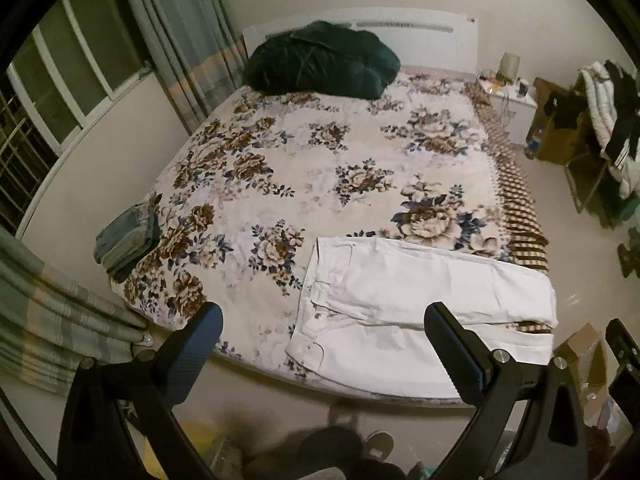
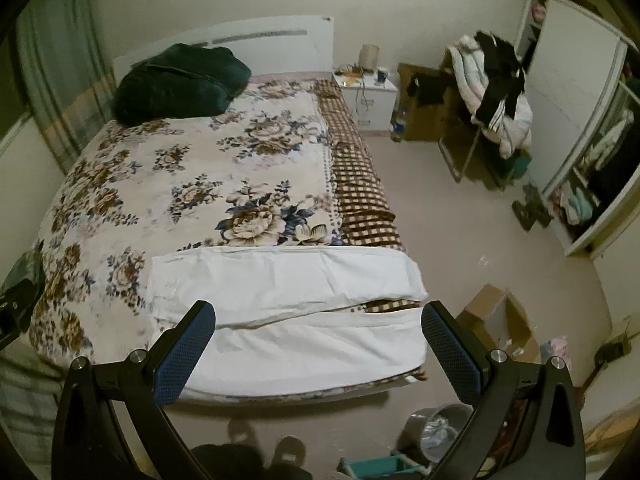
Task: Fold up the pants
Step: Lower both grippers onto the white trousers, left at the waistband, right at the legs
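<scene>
White pants [image 1: 408, 304] lie flat across the foot of the floral bed [image 1: 300, 168], waistband to the left and both legs running right; they also show in the right wrist view [image 2: 288, 304]. My left gripper [image 1: 323, 324] is open and empty, held above the near edge of the bed over the waist end. My right gripper [image 2: 318, 320] is open and empty, held above the leg end. The right gripper's edge shows at the far right of the left wrist view [image 1: 622, 356].
A stack of folded jeans [image 1: 126, 242] sits at the bed's left corner. A dark green bundle [image 1: 320, 62] lies by the headboard. A cardboard box [image 2: 500, 320] and a grey bin [image 2: 436, 432] stand on the floor right of the bed. A clothes-laden chair [image 2: 496, 92] stands farther back.
</scene>
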Demonstrator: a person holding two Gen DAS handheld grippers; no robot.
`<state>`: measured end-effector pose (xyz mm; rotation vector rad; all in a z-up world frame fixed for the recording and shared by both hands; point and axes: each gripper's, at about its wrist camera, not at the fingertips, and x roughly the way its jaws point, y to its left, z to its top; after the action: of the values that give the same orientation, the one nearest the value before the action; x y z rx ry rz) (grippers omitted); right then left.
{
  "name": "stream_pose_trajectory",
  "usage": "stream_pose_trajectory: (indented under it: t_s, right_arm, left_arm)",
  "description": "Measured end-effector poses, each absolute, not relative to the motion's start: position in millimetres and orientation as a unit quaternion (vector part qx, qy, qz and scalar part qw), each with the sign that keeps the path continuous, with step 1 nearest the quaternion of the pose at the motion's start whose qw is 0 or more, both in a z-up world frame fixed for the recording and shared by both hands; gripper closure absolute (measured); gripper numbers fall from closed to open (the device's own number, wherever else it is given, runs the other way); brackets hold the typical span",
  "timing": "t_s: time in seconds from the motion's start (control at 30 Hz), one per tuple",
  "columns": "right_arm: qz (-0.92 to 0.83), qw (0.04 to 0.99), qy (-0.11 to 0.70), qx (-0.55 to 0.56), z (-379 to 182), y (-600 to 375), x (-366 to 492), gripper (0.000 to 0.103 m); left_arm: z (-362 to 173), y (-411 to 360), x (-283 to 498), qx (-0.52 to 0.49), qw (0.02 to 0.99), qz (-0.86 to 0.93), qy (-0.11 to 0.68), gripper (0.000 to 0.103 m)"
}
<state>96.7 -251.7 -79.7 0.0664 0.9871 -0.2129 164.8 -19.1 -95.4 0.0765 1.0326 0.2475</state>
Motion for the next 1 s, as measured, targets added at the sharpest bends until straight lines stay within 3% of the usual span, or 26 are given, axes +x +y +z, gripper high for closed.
stream_pose_trajectory:
  t_s: [0.37, 0.7, 1.0]
  right_arm:
    - [-0.153, 0.81, 0.548, 0.14, -226, -296, 281, 0.0]
    - [-0.247, 0.712, 0.621, 0.217, -440, -404, 407, 0.0]
    - [-0.331, 0.608, 0.628, 0.355, -617, -517, 465, 0.0]
  left_arm:
    - [-215, -15, 336, 0.04, 0.806, 0.084, 0.584, 0.0]
    - [-424, 28, 463, -0.039, 0.691, 0.138, 0.709, 0.0]
    - [-542, 40, 510, -0.089, 0.622, 0.19, 0.755, 0.0]
